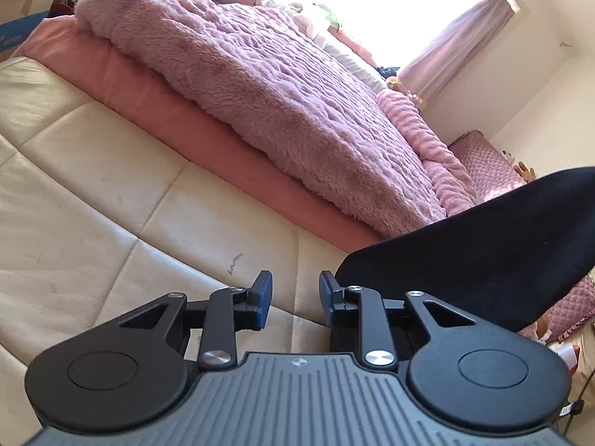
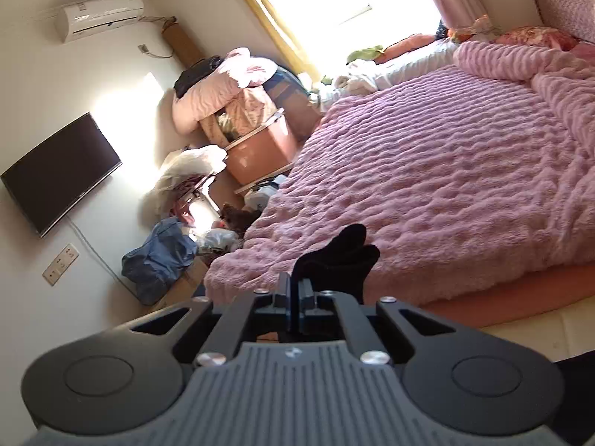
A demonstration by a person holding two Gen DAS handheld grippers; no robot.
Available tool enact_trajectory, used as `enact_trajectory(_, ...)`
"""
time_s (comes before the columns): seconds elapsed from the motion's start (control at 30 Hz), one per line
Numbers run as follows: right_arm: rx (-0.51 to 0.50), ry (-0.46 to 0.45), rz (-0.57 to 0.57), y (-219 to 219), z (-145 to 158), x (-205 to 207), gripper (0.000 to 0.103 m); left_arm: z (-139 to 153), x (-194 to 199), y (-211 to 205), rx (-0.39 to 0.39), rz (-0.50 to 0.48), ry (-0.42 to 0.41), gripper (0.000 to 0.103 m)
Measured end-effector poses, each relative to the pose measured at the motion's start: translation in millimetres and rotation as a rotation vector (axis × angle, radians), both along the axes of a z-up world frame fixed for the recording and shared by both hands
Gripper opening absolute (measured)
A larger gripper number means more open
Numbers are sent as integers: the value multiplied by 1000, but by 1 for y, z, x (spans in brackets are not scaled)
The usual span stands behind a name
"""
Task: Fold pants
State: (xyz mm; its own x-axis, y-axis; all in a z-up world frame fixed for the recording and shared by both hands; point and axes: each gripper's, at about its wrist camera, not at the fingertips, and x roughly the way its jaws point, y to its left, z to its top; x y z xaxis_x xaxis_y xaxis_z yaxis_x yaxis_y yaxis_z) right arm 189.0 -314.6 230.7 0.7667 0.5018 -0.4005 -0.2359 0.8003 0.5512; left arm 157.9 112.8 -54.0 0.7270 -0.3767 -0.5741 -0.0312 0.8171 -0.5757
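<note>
The black pants [image 1: 483,249] lie as a smooth dark sheet over the cream padded surface [image 1: 111,223], to the right of my left gripper [image 1: 295,303]. That gripper is open and empty, its right finger at the fabric's edge. In the right wrist view my right gripper [image 2: 296,297] is shut on a bunched fold of the black pants [image 2: 342,256], which sticks up above the fingertips. The rest of the garment is hidden below that camera.
A bed with a fluffy pink blanket [image 1: 260,85] and a salmon sheet [image 1: 156,107] runs beyond the cream surface. A wall TV [image 2: 59,171], an air conditioner [image 2: 98,15] and piles of bags and boxes [image 2: 238,126] stand at the left wall. A bright window [image 2: 334,0] is behind.
</note>
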Motion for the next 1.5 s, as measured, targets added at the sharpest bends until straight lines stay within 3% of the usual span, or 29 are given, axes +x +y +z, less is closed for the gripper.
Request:
enact_trajectory(0.17,-35,39,-142,-103,-14,-24,0,-3,9,-31,29,-71,15,30)
enact_trajectory(0.27,-58,101,-227,-163,-46,-31,0,-8,17,-55,64,-121,37,30)
enact_trajectory(0.43,-116,314,-370,-231,-172,-23,0,-19,31,-98,132,-207,80,30)
enact_trajectory(0.6,-195,466,-446,-276,-295,-14,0,-27,52,-137,202,-278,104,30)
enact_trajectory(0.9,-251,502,-432,-307,-345,0,0,-61,74,-204,295,-404,148,30)
enact_trajectory(1.07,-350,480,-382,-295,-335,-4,0,-78,76,-208,347,-407,184,22)
enact_trajectory(1.13,-329,417,-352,-289,-317,-7,0,-80,75,-205,349,-409,183,21)
enact_trajectory(1.23,-256,143,-275,-275,-272,-29,0,-81,76,-202,336,-404,186,20)
enact_trajectory(1.27,-290,110,-292,-273,-268,-31,0,-82,75,-202,336,-402,186,19)
enact_trajectory(1.4,-468,347,-368,-283,-334,-6,0,-82,76,-206,345,-400,187,16)
enact_trajectory(1.5,-456,404,-388,-293,-368,-3,0,-83,78,-207,350,-396,190,15)
